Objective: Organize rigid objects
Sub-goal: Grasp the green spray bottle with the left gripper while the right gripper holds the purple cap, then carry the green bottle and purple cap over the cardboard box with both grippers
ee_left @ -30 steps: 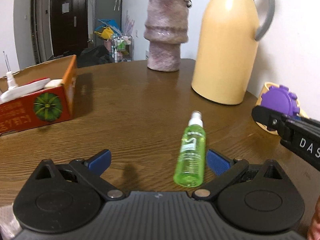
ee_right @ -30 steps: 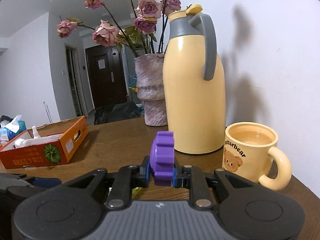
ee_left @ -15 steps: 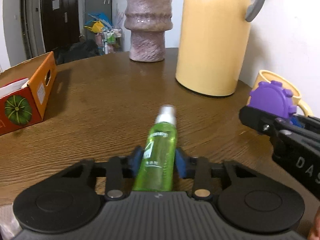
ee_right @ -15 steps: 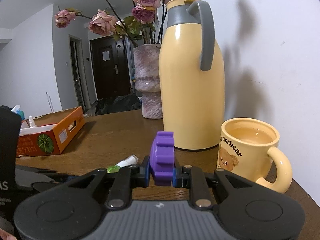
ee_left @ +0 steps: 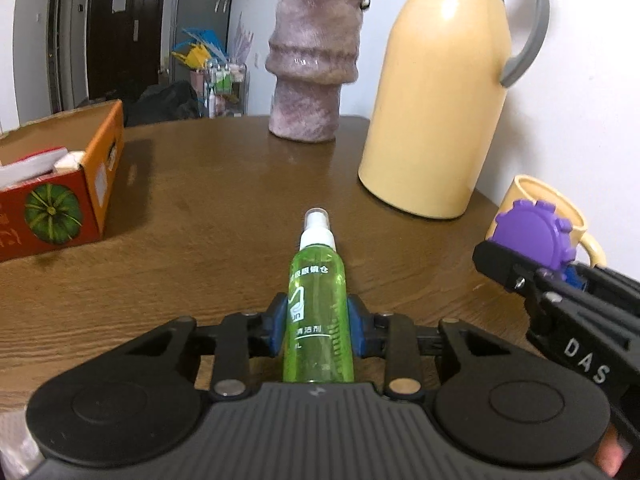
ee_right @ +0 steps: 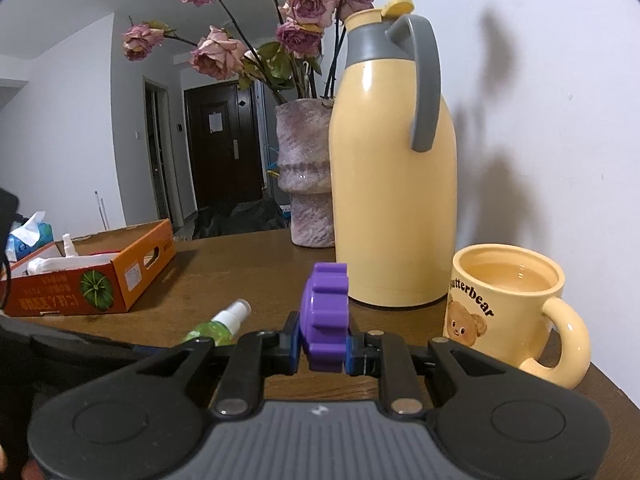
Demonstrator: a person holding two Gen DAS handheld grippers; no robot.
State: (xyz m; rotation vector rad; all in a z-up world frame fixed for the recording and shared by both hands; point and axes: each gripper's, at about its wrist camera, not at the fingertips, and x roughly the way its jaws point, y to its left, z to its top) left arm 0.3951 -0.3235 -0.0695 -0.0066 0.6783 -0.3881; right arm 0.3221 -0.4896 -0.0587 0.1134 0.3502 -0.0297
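Gripping 1 spray bottle (ee_left: 318, 312) (L claw (ee_left: 318, 326)), 1 purple gear (ee_right: 325, 318) (R claw (ee_right: 322, 346)).

The left gripper (ee_left: 318, 322) is matte black plastic with a ribbed grey-black housing, two round discs beside that housing, silver pivot rivets on its linkage bars and blue pads (ee_left: 280, 322) on the fingers. The right gripper (ee_right: 322, 340) has the same build: ribbed housing, twin discs, silver rivets, blue pads (ee_right: 352, 350). Its side, seen from the left wrist, carries white letters "DAS" and a small screw.
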